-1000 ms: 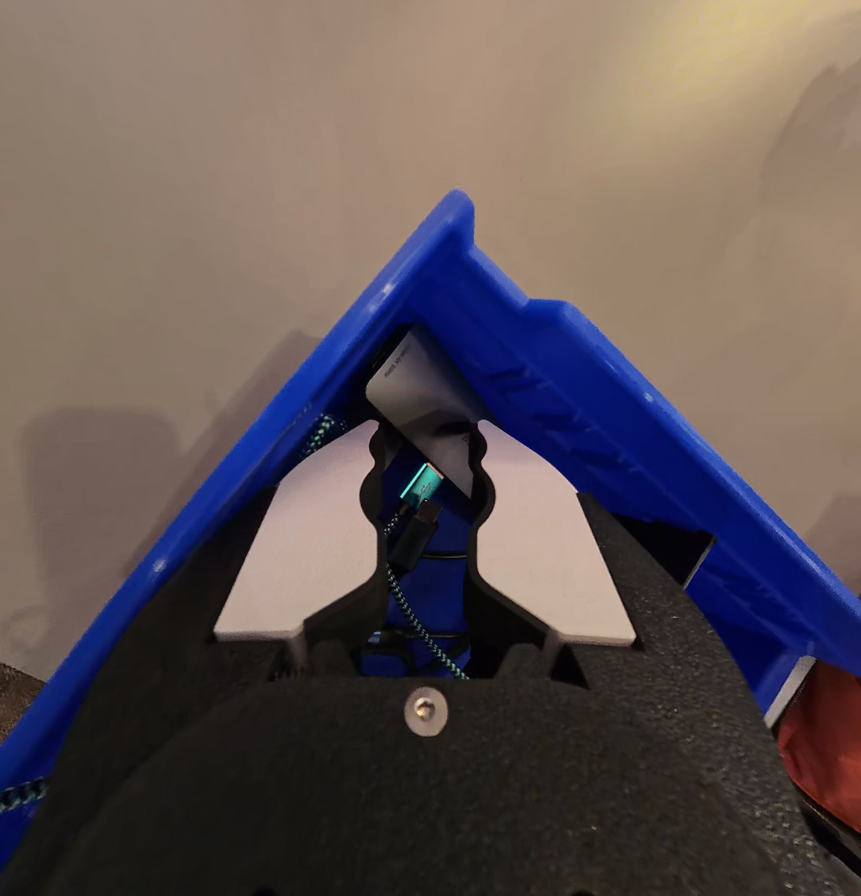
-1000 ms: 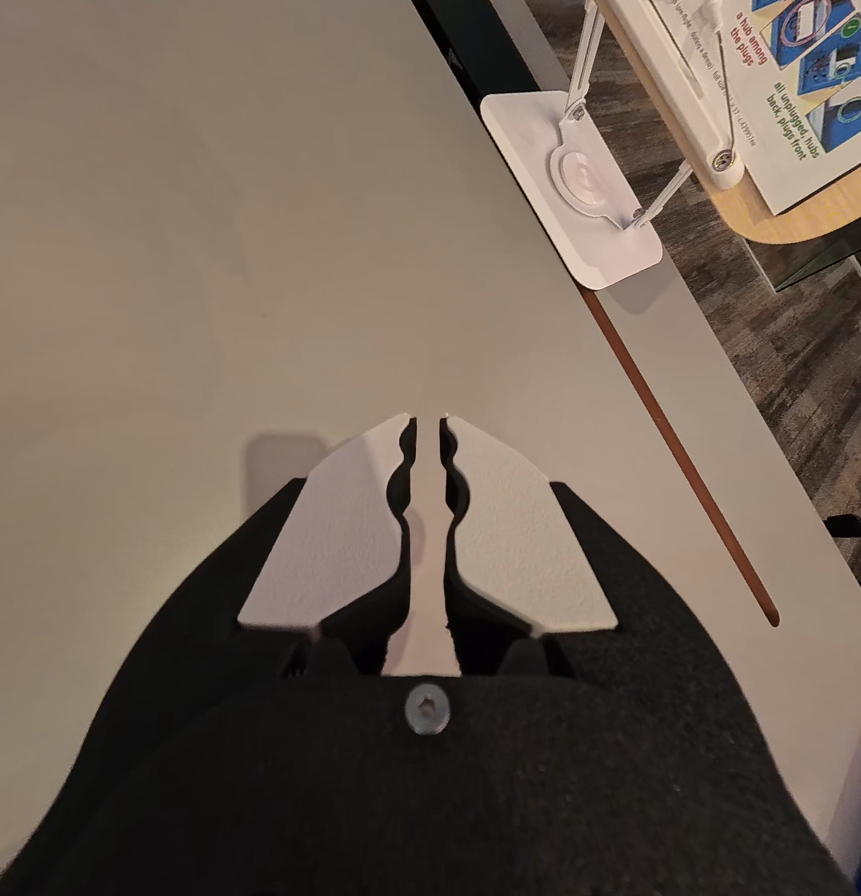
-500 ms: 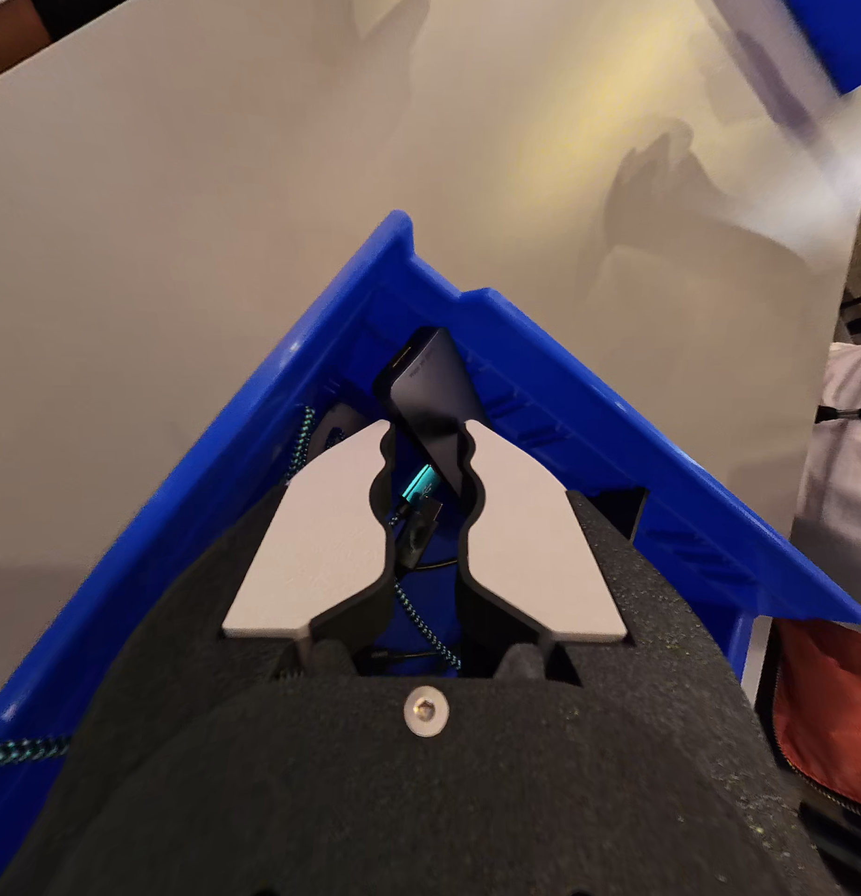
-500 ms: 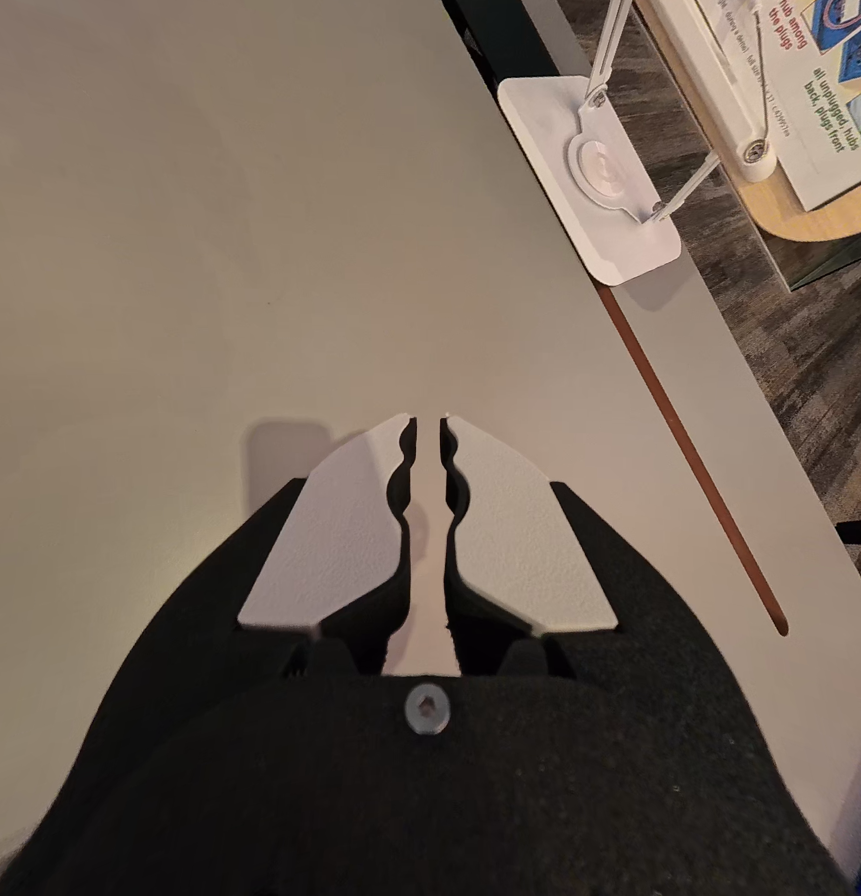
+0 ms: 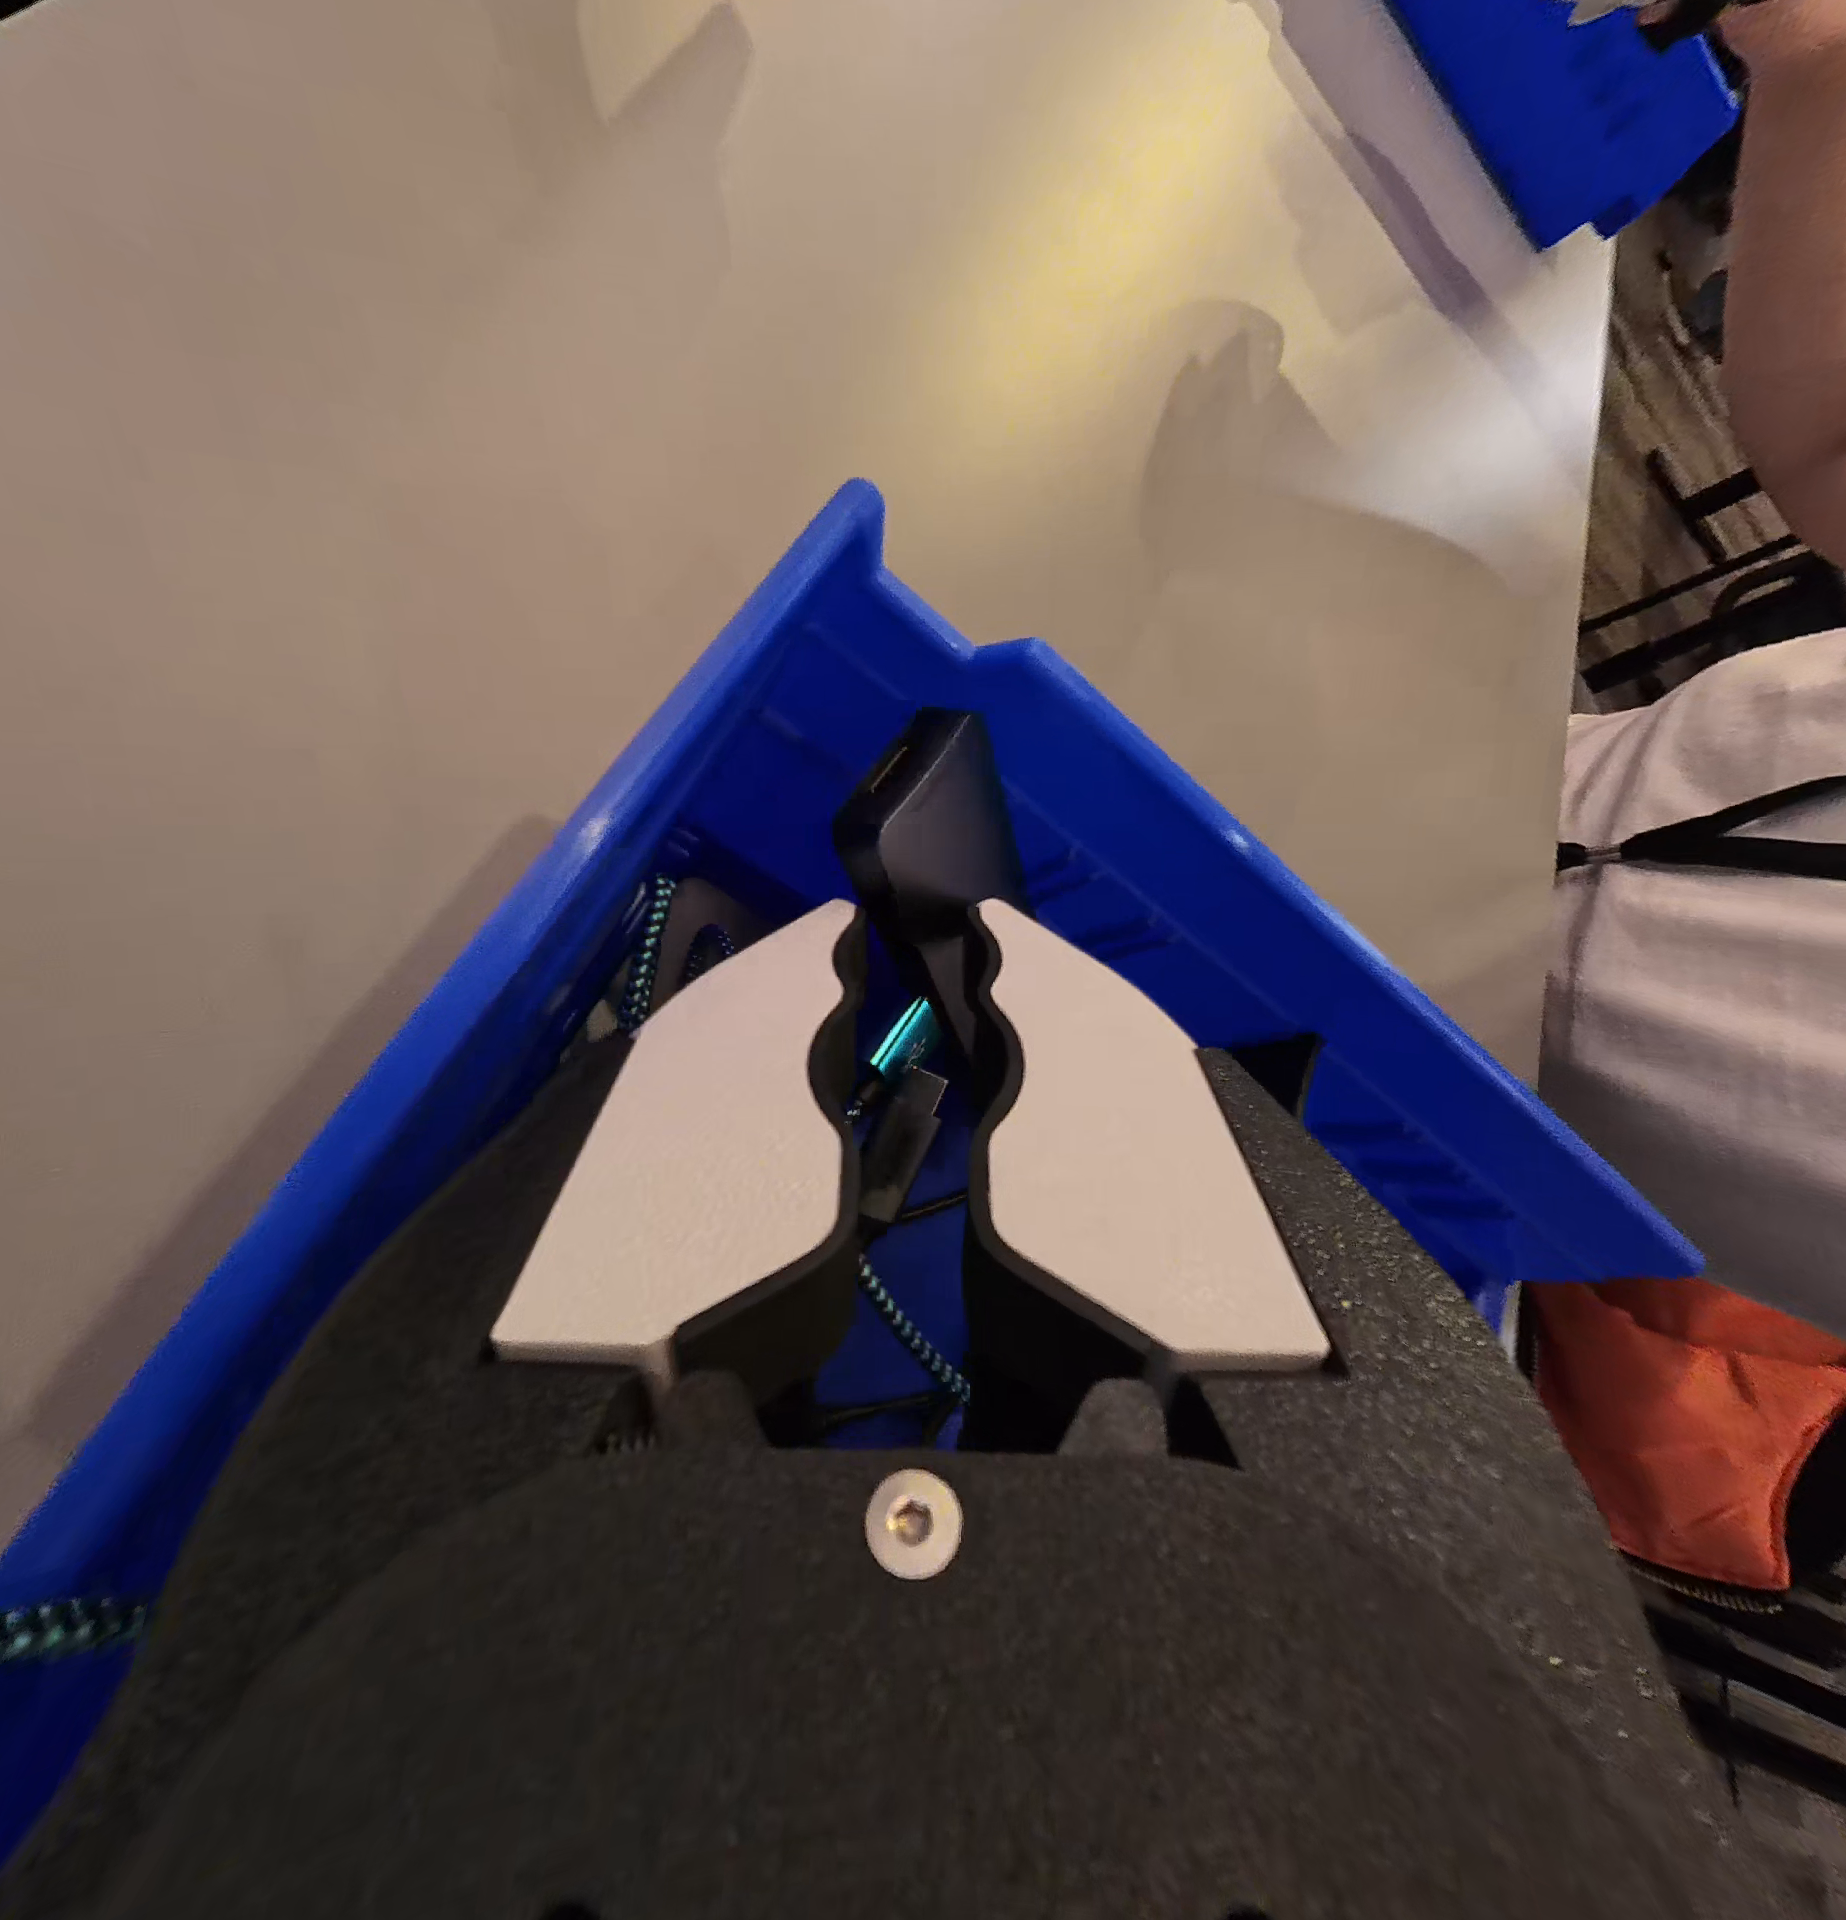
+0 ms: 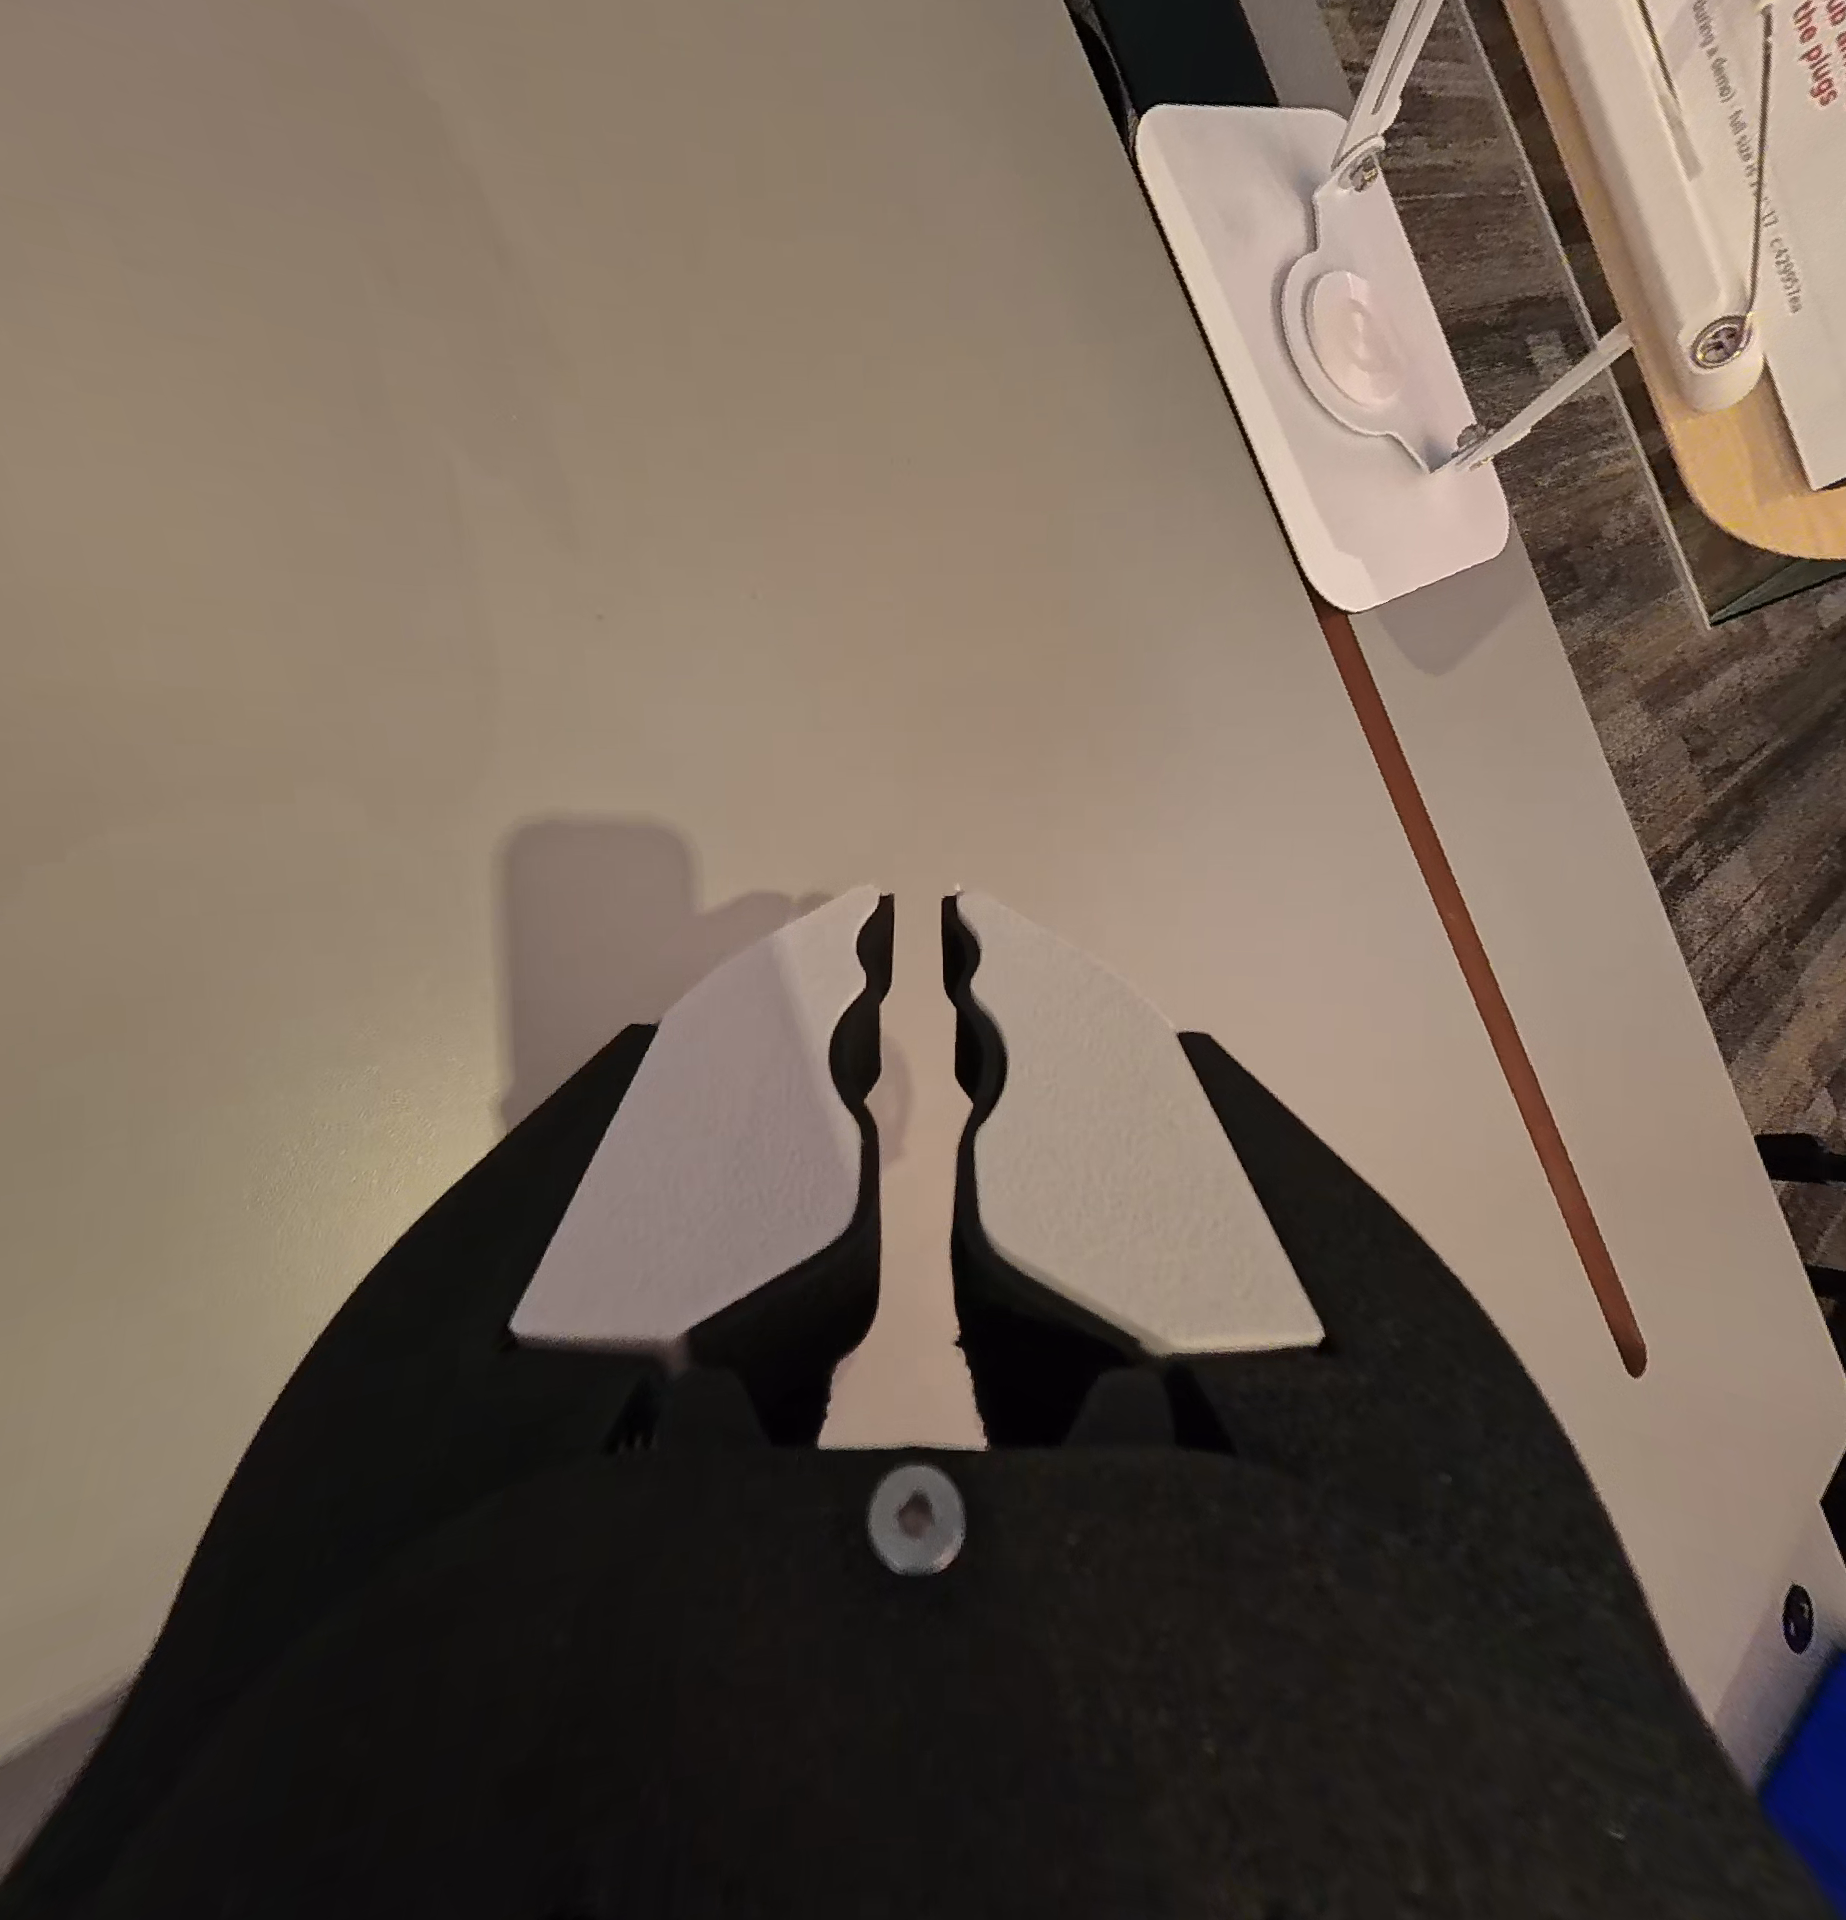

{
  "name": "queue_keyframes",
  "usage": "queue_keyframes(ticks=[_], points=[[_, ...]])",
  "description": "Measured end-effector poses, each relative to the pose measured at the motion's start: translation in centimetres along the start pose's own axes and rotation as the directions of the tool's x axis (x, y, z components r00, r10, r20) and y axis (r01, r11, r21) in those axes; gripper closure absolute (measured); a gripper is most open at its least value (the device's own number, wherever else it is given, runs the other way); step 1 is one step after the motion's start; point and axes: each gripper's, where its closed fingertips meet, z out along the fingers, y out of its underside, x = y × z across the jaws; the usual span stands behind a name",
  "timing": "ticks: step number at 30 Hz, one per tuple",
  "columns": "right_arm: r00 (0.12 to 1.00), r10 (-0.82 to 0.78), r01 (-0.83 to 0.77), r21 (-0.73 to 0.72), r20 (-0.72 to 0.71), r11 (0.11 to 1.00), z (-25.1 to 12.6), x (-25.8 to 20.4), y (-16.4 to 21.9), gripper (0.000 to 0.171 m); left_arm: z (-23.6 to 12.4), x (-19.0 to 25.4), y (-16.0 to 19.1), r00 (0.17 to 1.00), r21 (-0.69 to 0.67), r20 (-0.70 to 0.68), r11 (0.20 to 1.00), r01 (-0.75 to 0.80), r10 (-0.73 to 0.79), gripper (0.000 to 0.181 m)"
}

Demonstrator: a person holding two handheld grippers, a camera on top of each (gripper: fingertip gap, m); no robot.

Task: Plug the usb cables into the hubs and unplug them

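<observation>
In the left wrist view my left gripper [image 5: 914,920] is shut on a dark grey USB hub [image 5: 934,831]. The hub stands up out of the fingertips, over the far corner of a blue bin [image 5: 1158,748]. Below it, inside the bin, lie a teal plug [image 5: 903,1044], a black plug [image 5: 903,1132] and a teal braided cable [image 5: 914,1340]. More braided cable [image 5: 644,961] runs along the bin's left wall. In the right wrist view my right gripper [image 6: 919,899] is empty over the bare beige table [image 6: 586,468], its jaws only a narrow slit apart.
A second blue bin [image 5: 1563,94], blurred, is at the top right by a person's arm [image 5: 1812,260]. A white garment [image 5: 1708,935] and orange cloth [image 5: 1677,1423] are to the right. A white stand base [image 6: 1324,343], a brown slot [image 6: 1490,987] and the table edge lie right of my right gripper. Tip to tip, the grippers are about 50 centimetres apart.
My left gripper has closed on the hub and lifted it higher above the bin corner. A second blue bin has come into view. My right gripper has drifted slightly, still empty.
</observation>
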Motion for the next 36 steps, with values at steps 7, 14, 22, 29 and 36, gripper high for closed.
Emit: queue_keyframes(ticks=[7, 14, 22, 29, 36], points=[[1.000, -0.007, 0.007, 0.005, 0.000, 1.000, 0.1, 0.0, -0.3, 0.163, -1.7, 2.4, -1.3, 0.995, 0.113, -0.005, 0.989, -0.099, 0.100, 0.168], [1.000, -0.012, 0.012, 0.008, 0.008, 1.000, 0.3, -0.3, -0.5, 0.163, -3.3, 3.1, -2.3, 0.985, 0.209, 0.089, 0.964, -0.165, 0.149, 0.169], [0.995, -0.031, 0.025, 0.062, 0.091, 0.998, 2.5, -1.8, -3.8, 0.162, -5.1, 3.7, -3.3, 0.948, 0.295, 0.251, 0.918, -0.265, 0.193, 0.169], [0.939, -0.131, 0.034, 0.293, 0.317, 0.955, 8.3, -6.8, -19.2, 0.151, -6.2, 4.4, -3.7, 0.937, 0.364, 0.304, 0.888, -0.282, 0.173, 0.169], [0.860, -0.239, -0.002, 0.470, 0.452, 0.882, 14.3, -12.0, -34.7, 0.134, -7.4, 5.6, -4.9, 0.932, 0.375, 0.313, 0.878, -0.299, 0.184, 0.170]])
